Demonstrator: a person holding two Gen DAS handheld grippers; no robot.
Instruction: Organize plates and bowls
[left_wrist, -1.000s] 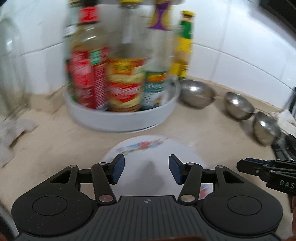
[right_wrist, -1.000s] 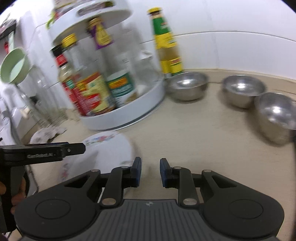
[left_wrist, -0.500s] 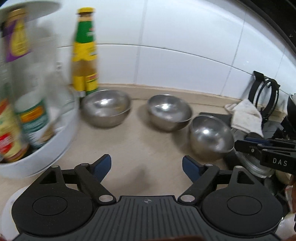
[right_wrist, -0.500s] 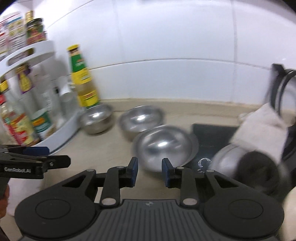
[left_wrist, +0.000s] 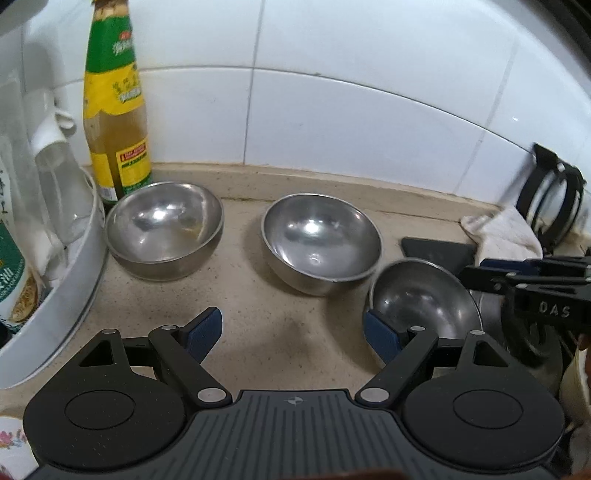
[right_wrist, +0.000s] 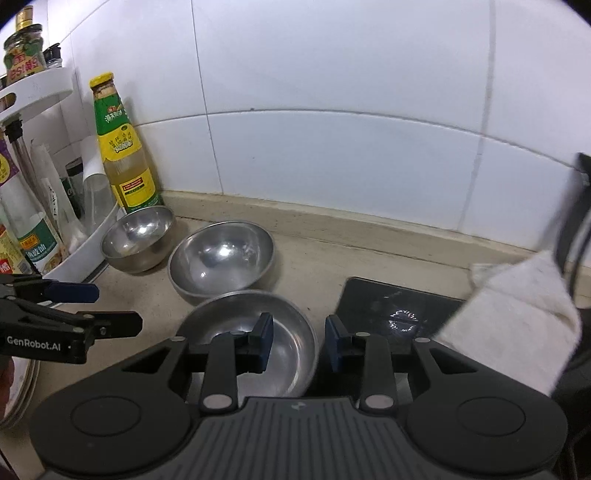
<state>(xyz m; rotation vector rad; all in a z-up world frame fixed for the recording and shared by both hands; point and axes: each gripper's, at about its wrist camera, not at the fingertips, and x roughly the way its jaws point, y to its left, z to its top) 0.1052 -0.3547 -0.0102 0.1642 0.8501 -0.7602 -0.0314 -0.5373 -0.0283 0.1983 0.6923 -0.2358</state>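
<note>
Three steel bowls stand in a row on the beige counter: a left bowl (left_wrist: 164, 229) (right_wrist: 137, 238), a middle bowl (left_wrist: 320, 242) (right_wrist: 221, 258) and a right bowl (left_wrist: 424, 299) (right_wrist: 247, 332). My left gripper (left_wrist: 293, 332) is open and empty, above the counter in front of the bowls. My right gripper (right_wrist: 298, 341) is open, its jaws either side of the right bowl's right rim, one inside and one outside. A flowered white plate (left_wrist: 9, 446) shows at the lower left edge.
A white turntable rack (left_wrist: 70, 295) with bottles stands at the left, with a green-and-yellow sauce bottle (left_wrist: 116, 110) behind the left bowl. A black stove top (right_wrist: 391, 306) and a white cloth (right_wrist: 517, 317) lie to the right. A tiled wall runs behind.
Both grippers swung right from the plate and the rack to the bowls. The left jaws opened wide. The right gripper dropped to the right bowl's rim and its jaws opened further.
</note>
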